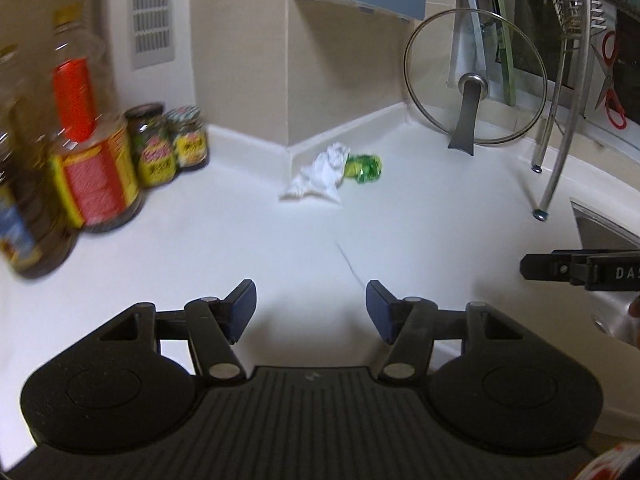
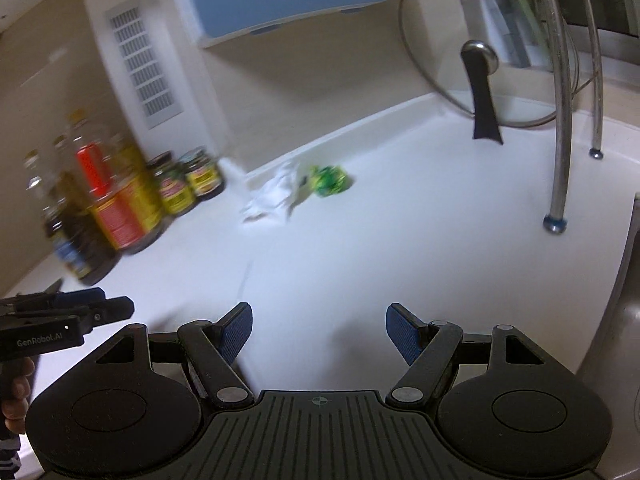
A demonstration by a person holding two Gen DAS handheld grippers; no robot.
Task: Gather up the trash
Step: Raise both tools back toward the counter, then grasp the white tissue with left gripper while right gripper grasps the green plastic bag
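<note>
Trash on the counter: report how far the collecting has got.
Done: nothing visibly collected. In hand: nothing; the left gripper and right gripper are both open and empty, short of the trash. Left: the crumpled white tissue and crumpled green wrapper lie side by side on the white counter near the wall corner.

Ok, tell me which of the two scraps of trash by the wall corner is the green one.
The crumpled green wrapper, the right-hand scrap, on the side toward the glass lid; the crumpled white tissue touching it on the left is plain white.

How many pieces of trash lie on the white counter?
2. A crumpled white tissue lies near the wall corner, and a crumpled green wrapper touches its right side. Other bits may be hidden behind the bottles and jars.
</note>
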